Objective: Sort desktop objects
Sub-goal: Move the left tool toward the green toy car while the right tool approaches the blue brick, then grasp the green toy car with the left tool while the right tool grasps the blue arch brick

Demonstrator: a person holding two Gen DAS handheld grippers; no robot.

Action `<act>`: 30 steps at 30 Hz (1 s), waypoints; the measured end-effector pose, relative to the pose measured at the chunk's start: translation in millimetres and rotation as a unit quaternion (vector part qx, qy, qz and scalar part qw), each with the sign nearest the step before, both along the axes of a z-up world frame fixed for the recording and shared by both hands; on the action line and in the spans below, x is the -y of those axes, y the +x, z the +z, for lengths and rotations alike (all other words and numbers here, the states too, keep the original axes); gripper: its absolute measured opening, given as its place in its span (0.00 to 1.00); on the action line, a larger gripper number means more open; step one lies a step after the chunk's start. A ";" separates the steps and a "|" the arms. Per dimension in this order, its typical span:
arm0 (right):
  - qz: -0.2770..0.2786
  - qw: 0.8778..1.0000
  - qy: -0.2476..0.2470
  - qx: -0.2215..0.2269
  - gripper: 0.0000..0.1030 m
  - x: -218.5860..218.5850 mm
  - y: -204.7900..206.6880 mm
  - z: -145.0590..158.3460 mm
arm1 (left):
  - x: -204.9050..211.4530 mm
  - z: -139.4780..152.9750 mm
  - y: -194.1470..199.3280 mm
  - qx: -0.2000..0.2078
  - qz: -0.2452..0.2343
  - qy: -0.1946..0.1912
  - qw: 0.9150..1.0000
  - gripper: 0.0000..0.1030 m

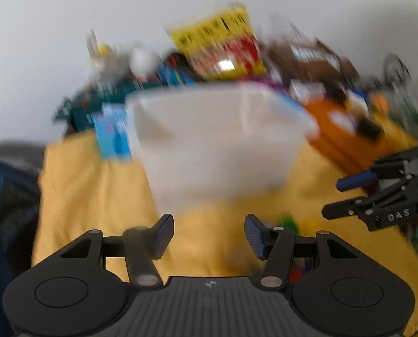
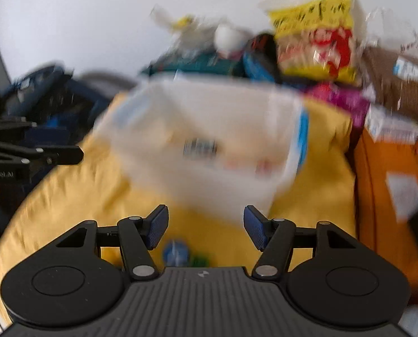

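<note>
Behind translucent bin (image 1: pixel 217 146): yellow snack bag (image 1: pixel 220 47), boxes (blurred).

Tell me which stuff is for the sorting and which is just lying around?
For the job: translucent plastic bin; left gripper and right gripper, both open and empty.

Lying about: yellow snack bag; orange box; yellow cloth; brown cardboard box.

Motion blur across both wrist views.
The translucent white plastic bin (image 1: pixel 217 140) (image 2: pixel 206 146) holds unreadable contents; print on the yellow snack packet (image 1: pixel 220 45) (image 2: pixel 318 39) is illegible; the orange box (image 2: pixel 391 196) is cut off rightward.
</note>
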State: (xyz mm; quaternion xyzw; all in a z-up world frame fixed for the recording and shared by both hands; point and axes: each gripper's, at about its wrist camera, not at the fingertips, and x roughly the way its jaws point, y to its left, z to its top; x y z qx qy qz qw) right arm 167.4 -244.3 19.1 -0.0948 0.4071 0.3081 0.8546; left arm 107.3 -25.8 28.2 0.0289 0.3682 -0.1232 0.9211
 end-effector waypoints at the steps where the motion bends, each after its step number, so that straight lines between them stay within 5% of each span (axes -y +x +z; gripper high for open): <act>1: 0.005 1.000 -0.009 -0.006 0.59 1.1 -10.4 -13.7 | 4.0 -13.1 -10.7 -0.009 -0.008 0.010 1.000 0.58; 7: 0.013 0.999 -0.041 -0.027 0.48 -0.2 -43.5 -62.4 | 14.9 -58.4 -39.9 -0.055 -0.004 0.008 0.998 0.57; 25: 0.034 0.999 -0.038 -0.012 0.42 -32.3 -39.7 -77.7 | 52.7 -70.4 -11.2 -0.023 -0.061 0.057 0.996 0.48; 30: 0.041 0.999 -0.018 -0.025 0.37 -25.4 -39.9 -76.9 | 61.3 -73.7 -5.8 -0.044 -0.100 0.045 0.993 0.31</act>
